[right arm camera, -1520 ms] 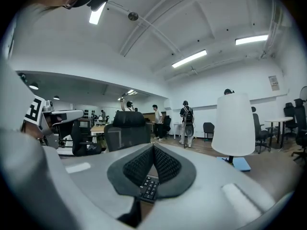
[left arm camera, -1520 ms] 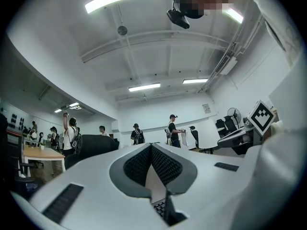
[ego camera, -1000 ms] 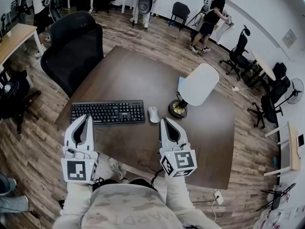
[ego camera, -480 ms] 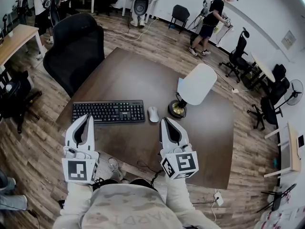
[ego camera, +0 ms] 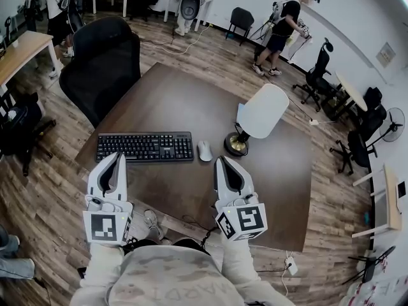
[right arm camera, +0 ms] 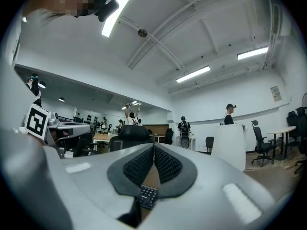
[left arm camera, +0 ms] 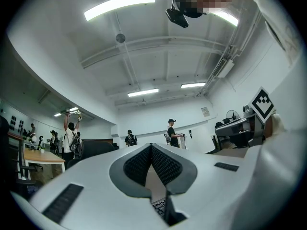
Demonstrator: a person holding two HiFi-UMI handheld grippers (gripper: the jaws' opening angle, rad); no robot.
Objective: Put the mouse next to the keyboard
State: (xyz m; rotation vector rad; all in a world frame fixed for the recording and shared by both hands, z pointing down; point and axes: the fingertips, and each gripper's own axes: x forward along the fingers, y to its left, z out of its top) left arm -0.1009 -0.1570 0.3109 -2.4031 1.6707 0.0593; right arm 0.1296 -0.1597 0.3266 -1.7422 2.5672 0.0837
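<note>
Lying just beside the keyboard, the mouse looked already placed, with the left gripper and right gripper jaws closed, empty.

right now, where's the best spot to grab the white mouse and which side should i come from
Probably take the mouse across its two long sides, near the middle, coming down from above with the right gripper, which is nearest. It lies lengthwise away from you, so its narrow width suits the jaws. They're shut now, so open first; the keyboard sits close on its left.
</note>
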